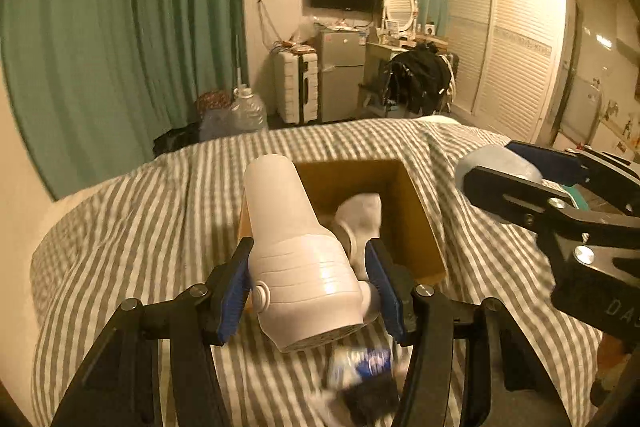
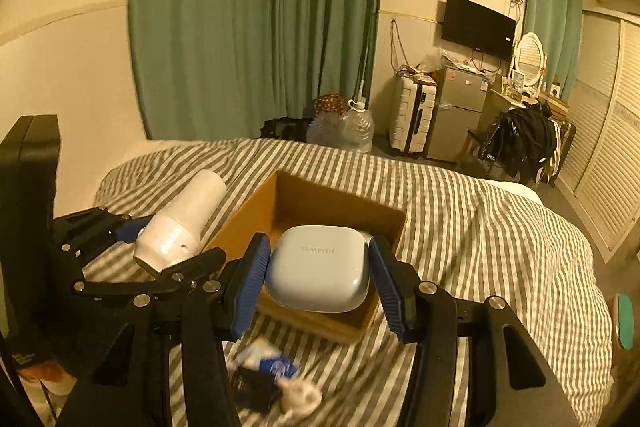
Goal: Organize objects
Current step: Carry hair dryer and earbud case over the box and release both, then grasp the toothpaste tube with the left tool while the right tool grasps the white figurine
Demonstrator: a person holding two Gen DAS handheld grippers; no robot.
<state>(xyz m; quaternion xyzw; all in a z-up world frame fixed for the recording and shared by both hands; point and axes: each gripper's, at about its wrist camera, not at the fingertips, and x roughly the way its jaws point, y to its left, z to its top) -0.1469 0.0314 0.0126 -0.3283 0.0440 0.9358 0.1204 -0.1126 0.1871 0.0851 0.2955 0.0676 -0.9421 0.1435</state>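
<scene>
My left gripper (image 1: 310, 287) is shut on a white hair dryer (image 1: 296, 255) and holds it above the near left edge of an open cardboard box (image 1: 416, 223) on the striped bed. A white object (image 1: 360, 215) lies inside the box. My right gripper (image 2: 316, 287) is shut on a pale blue-white Huawei case (image 2: 320, 267) and holds it over the box (image 2: 304, 199). The left gripper with the hair dryer (image 2: 180, 227) shows at the left of the right wrist view. The right gripper and its case (image 1: 500, 157) show at the right of the left wrist view.
A blue-and-white packet and dark items (image 2: 268, 375) lie on the grey-striped bedcover (image 2: 480, 235) in front of the box. Beyond the bed stand water jugs (image 2: 356, 131), a white suitcase (image 2: 412, 119), a small fridge (image 2: 460, 111) and a chair with dark clothes (image 2: 520, 143).
</scene>
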